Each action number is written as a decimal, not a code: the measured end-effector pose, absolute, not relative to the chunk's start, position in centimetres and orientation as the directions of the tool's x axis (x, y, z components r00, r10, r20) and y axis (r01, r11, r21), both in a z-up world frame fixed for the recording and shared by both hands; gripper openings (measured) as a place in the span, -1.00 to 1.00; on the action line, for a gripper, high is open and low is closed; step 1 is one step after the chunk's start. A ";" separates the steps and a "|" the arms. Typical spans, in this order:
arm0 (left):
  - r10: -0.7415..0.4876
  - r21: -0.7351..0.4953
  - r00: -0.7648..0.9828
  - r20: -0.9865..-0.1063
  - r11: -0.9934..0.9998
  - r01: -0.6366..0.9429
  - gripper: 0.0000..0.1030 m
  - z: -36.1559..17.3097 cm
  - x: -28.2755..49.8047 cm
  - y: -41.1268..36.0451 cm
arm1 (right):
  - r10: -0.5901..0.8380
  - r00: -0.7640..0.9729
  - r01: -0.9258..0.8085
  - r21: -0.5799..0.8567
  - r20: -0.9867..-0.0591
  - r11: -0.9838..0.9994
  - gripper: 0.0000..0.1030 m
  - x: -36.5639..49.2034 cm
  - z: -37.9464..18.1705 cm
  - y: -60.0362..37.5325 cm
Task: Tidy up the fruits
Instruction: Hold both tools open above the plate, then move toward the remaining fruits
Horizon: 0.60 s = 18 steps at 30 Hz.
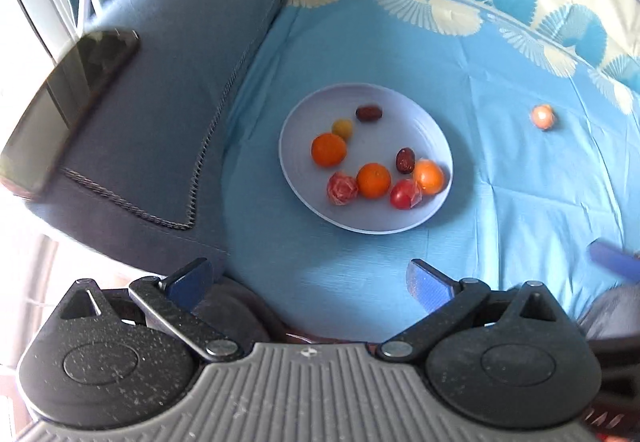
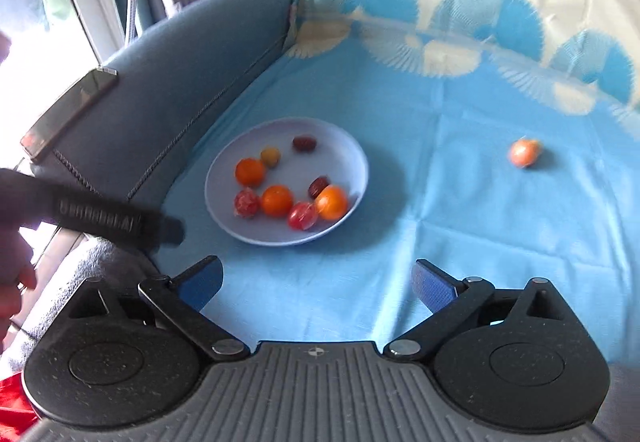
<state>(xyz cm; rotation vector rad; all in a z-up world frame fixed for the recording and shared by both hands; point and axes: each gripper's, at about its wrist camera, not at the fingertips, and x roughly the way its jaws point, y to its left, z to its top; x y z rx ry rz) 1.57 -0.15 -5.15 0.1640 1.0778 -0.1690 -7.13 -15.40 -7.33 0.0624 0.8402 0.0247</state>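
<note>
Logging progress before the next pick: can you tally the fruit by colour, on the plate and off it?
On the plate:
Orange: 3
Red, shiny: 2
Dark red-brown: 2
Small yellow-orange: 1
Off the plate, on the blue cloth:
Pale orange: 1
Total: 9

Left gripper and right gripper: a grey ribbed housing with a small cross-hair mark is seen along the lower edge of each frame. Black speckled round hubs, silver pivot screws, black link arms and blue-padded fingers are shown.
</note>
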 end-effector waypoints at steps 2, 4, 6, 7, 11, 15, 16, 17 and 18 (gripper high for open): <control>-0.062 0.055 0.487 -0.871 0.973 0.222 0.99 -4.2 0.1 -0.1 | 0.017 0.702 0.025 0.049 -0.712 0.998 0.95 -8.7 -6.3 -15.5; -0.074 0.048 0.494 -0.866 0.972 0.230 0.99 -3.2 -1.1 -0.2 | 0.001 0.727 0.041 0.045 -0.686 0.998 0.95 -10.1 -5.5 -15.7; -0.083 0.046 0.506 -0.859 0.970 0.237 0.99 -2.6 -2.0 -0.1 | -0.008 0.748 0.047 0.040 -0.663 0.998 0.95 -11.1 -4.7 -15.8; -0.082 0.052 0.516 -0.852 0.969 0.241 0.99 -2.3 -2.6 -0.3 | -0.009 0.758 0.044 0.037 -0.652 0.998 0.95 -11.6 -4.4 -15.7; -0.067 0.090 0.560 -0.826 0.965 0.248 0.99 -1.2 -4.0 -1.1 | -0.010 0.797 0.025 0.017 -0.604 1.000 0.95 -13.6 -3.0 -15.3; -0.064 0.103 0.585 -0.809 0.964 0.247 0.99 -0.4 -5.0 -1.5 | -0.012 0.821 0.008 -0.010 -0.571 1.000 0.96 -15.2 -2.3 -15.0; -0.065 0.103 0.586 -0.807 0.963 0.248 0.99 -0.2 -5.2 -1.6 | -0.014 0.825 0.009 -0.012 -0.566 1.000 0.96 -15.5 -2.1 -14.9; -0.067 0.102 0.587 -0.806 0.963 0.251 0.99 -0.1 -5.3 -1.6 | -0.015 0.827 0.011 -0.011 -0.562 1.000 0.97 -15.7 -2.0 -15.1; -0.069 0.103 0.589 -0.805 0.962 0.253 0.99 0.0 -5.5 -1.7 | -0.017 0.829 0.015 -0.008 -0.559 1.000 0.97 -15.9 -1.8 -15.1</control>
